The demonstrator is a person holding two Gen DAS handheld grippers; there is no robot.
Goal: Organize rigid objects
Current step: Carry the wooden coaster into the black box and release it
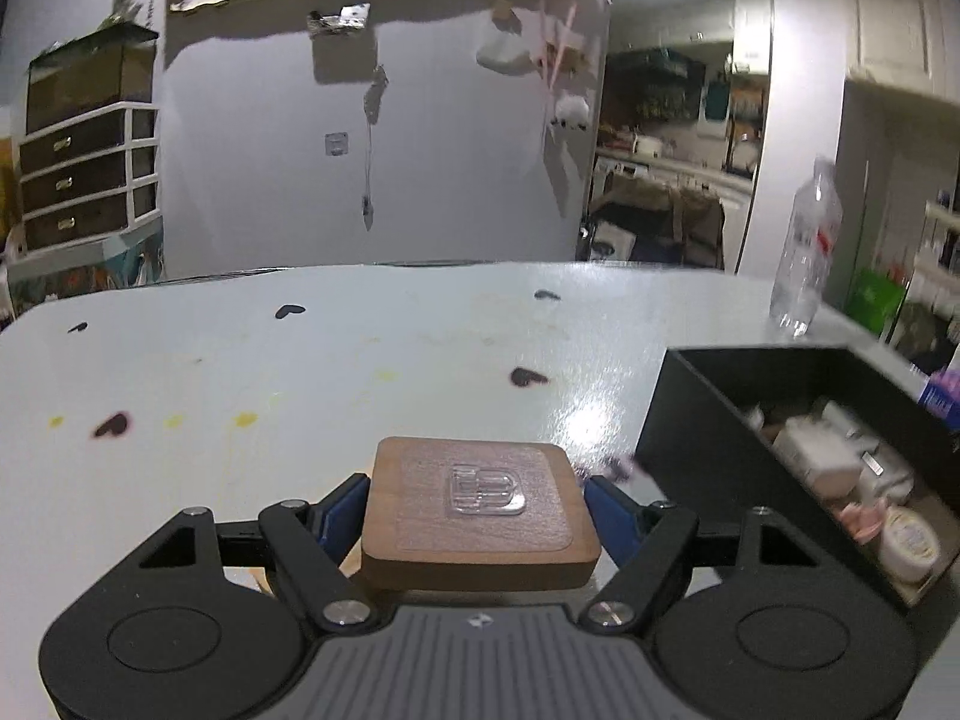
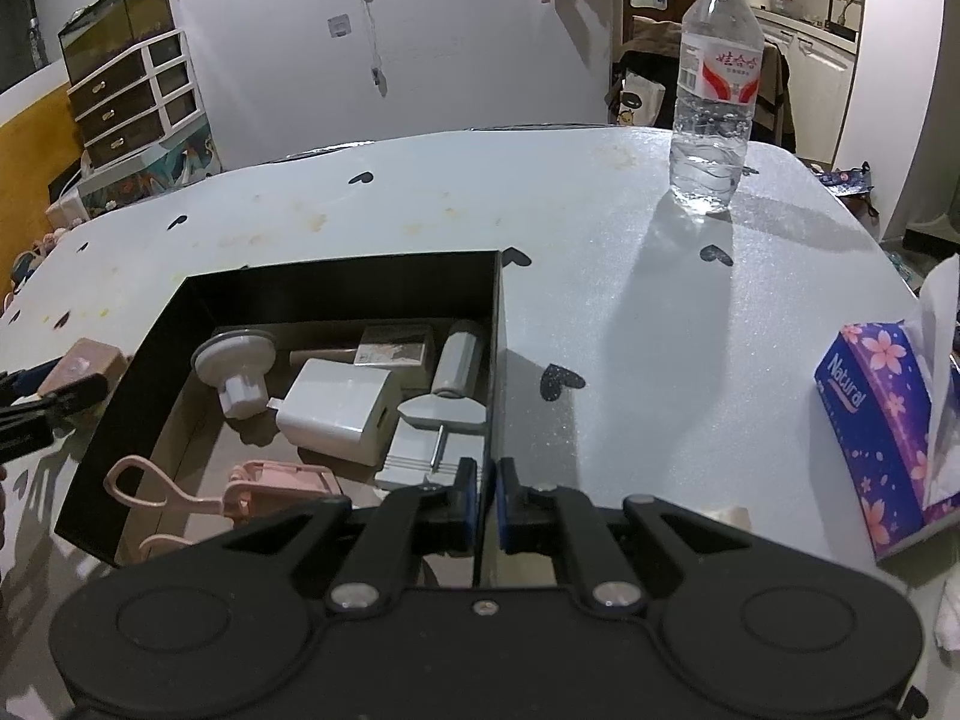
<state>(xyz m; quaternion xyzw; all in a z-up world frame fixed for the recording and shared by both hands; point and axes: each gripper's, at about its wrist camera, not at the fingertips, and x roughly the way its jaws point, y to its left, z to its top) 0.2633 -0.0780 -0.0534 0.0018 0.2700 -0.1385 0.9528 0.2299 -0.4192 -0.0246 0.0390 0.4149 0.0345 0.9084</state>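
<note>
left tongs (image 1: 480, 510) grip the wooden block (image 1: 480, 516) above the bench (image 1: 300, 360), beside the black box (image 1: 690, 414); right tongs (image 2: 487, 501) pinch its wall; the block may catch the rim and slip

Beside the black box (image 1: 708, 450), the water bottle (image 1: 807, 252) is motion-blurred, the box's right end runs off the frame, and the tissue pack (image 2: 882, 438) is likewise cut off.
</note>
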